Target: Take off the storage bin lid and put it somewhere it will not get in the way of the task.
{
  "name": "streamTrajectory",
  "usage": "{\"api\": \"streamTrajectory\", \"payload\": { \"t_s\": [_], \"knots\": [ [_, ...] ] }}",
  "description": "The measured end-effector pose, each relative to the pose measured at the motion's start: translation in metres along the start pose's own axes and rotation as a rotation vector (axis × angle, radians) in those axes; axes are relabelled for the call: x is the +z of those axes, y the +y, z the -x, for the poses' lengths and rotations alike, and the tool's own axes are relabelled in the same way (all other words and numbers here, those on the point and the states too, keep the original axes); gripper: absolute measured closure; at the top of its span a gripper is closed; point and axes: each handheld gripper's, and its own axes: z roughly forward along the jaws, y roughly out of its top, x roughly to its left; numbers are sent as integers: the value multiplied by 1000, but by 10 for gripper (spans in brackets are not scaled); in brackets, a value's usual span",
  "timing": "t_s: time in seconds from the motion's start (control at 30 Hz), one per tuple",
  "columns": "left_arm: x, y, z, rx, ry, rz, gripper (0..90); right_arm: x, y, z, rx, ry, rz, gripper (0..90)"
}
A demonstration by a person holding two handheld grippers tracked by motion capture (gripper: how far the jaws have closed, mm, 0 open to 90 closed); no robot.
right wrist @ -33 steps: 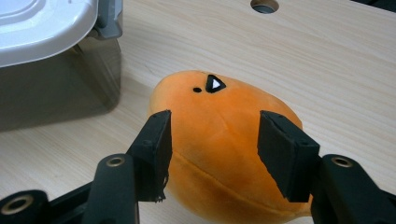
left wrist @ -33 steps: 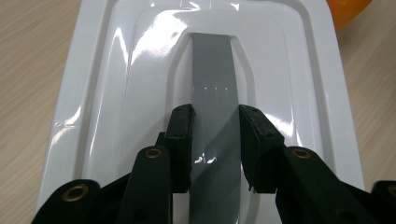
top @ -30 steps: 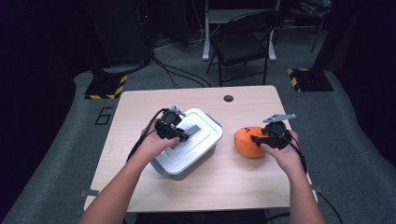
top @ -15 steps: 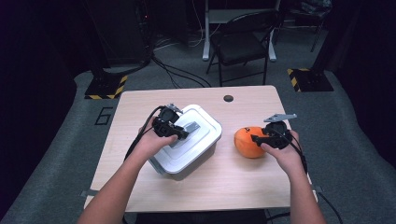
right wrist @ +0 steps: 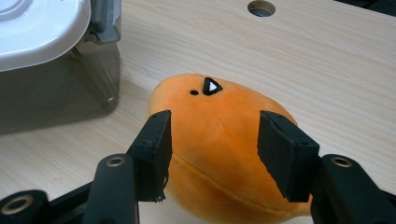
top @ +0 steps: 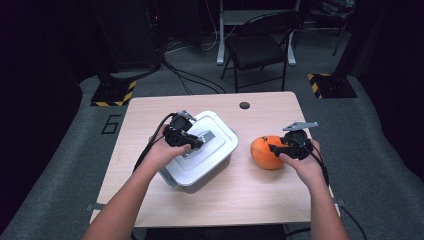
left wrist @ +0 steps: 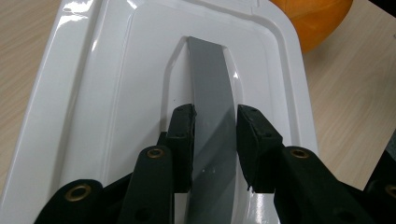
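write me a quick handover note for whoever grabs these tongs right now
Left tongs: shut on the grey handle of the white lid, which sits on the clear box.
Right tongs: closed on the orange plush toy, which rests on the table to the right of the box.
Done: both grips taken.
Left, probably: lift the lid off, put the toy in the box, close it.

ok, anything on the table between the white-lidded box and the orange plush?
Nothing: in the high view only a bare strip of table separates the box from the plush.
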Motion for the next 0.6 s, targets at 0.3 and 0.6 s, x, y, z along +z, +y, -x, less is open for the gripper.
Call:
{"api": "streamTrajectory", "payload": {
  "t_s": [0.3, 0.6],
  "knots": [
    [7, -2, -2, -7, 0, -7, 671, 1, -1, 1, 13, 0, 1, 447],
    [18, -2, 5, 40, 74, -39, 664, 0, -1, 2, 7, -2, 0, 446]
  ]
}}
